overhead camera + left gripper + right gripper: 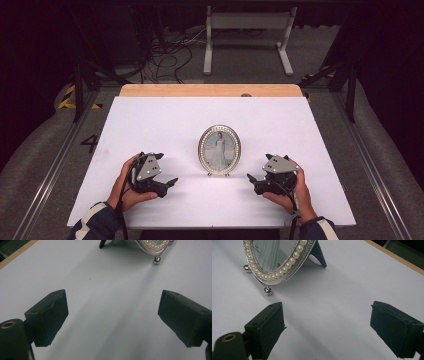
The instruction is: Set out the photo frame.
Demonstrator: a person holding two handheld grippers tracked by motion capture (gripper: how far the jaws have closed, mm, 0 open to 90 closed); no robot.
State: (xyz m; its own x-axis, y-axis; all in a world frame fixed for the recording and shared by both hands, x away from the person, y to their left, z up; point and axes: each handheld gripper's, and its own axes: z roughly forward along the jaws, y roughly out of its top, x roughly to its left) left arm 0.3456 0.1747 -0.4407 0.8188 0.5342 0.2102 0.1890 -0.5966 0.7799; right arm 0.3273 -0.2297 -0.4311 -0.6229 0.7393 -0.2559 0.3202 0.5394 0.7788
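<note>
Standing upright between both grippers, the oval frame [219, 150] — left gripper [169, 184] and right gripper [251, 178] jaws wide, empty.

Overhead light is falling brightly on the white worktop [165, 125], while the surrounding floor and background are sinking into near darkness in the high view. Soft shadows are spreading beneath the oval frame [219, 149] and both grippers. In the gripper views, the near black jaws are appearing slightly blurred, and a bluish cast is tinting the surface.
</note>
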